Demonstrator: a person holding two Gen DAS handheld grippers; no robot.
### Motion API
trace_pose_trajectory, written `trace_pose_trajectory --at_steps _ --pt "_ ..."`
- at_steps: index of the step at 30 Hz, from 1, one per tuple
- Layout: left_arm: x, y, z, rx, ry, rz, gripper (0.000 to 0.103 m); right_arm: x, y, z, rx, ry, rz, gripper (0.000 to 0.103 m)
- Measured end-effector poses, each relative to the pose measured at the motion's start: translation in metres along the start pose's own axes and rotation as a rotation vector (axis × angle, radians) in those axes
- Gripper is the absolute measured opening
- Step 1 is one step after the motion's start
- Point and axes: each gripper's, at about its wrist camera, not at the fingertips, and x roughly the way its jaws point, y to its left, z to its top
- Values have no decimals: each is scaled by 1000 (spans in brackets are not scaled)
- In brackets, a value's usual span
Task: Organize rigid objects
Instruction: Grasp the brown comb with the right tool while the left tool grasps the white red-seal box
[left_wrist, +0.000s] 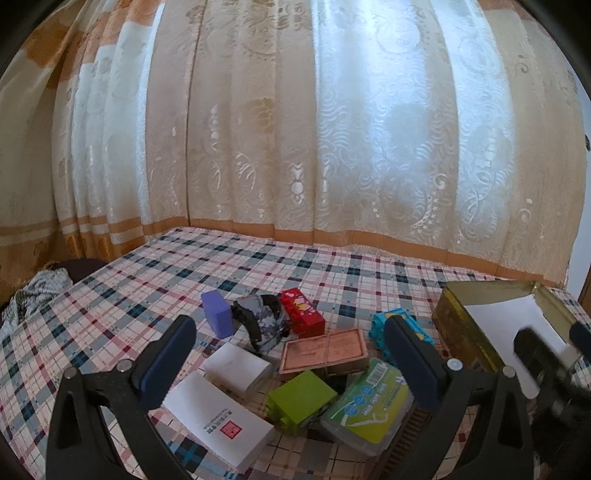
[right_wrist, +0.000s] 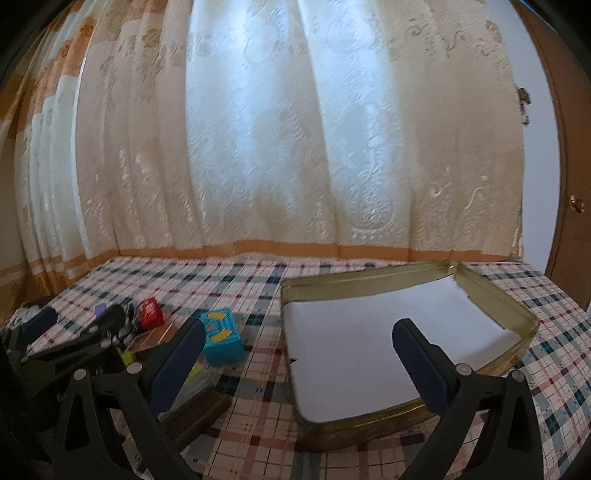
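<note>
Left gripper (left_wrist: 291, 360): my fingers spread, empty, above the heap.
Right gripper (right_wrist: 299, 360): my fingers spread, empty, over the open gold metal tin (right_wrist: 491, 291).
Tin: white-lined, at the plaid bed's (left_wrist: 147, 280) right edge.
Heap: small coloured cardboard boxes (left_wrist: 301, 400), left of the tin.

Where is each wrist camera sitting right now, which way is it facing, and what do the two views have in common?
Left wrist: on the left gripper, facing the curtain over the pile of boxes; its open fingers show, and the right gripper at the right edge.
Right wrist: on the right gripper, open above the gold tin; the left gripper shows.
Shared: tin, teal box, red box, plaid cloth.
</note>
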Motion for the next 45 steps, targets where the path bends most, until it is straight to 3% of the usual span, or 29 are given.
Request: trace_pose_trajectory --at_steps 5,8,12,15,19,22,28,29,30,31,35,45 --pt "-3 14 1 -12 27 30 103 4 17 -6 -69 49 68 103" --pt "-13 37 4 -29 26 104 103 3 26 -10 -110 72 119 102" --pt "-25 78 10 -67 54 176 103 8 44 -19 -171 177 256 102" --pt "-32 98 10 -52 72 199 103 10 59 -27 -213 247 348 102" --pt "-35 106 2 10 105 203 103 14 70 -34 -244 301 370 102" --pt "-33 102 -6 63 154 186 103 25 78 -41 -270 383 400 102" --pt "-32 92 -15 100 191 140 103 31 95 -52 -387 458 312 102" --pt "-30 88 -16 110 202 114 103 33 94 -53 -385 468 311 99" --pt "-29 86 -16 117 210 102 103 34 93 -53 -377 474 317 89" --pt "-27 83 -17 132 224 83 103 34 89 -53 -366 481 330 86" --pt "-19 71 -19 197 258 20 103 31 72 -51 -323 493 366 56" --pt "10 62 -17 239 354 -96 103 27 31 -49 -258 516 364 51"
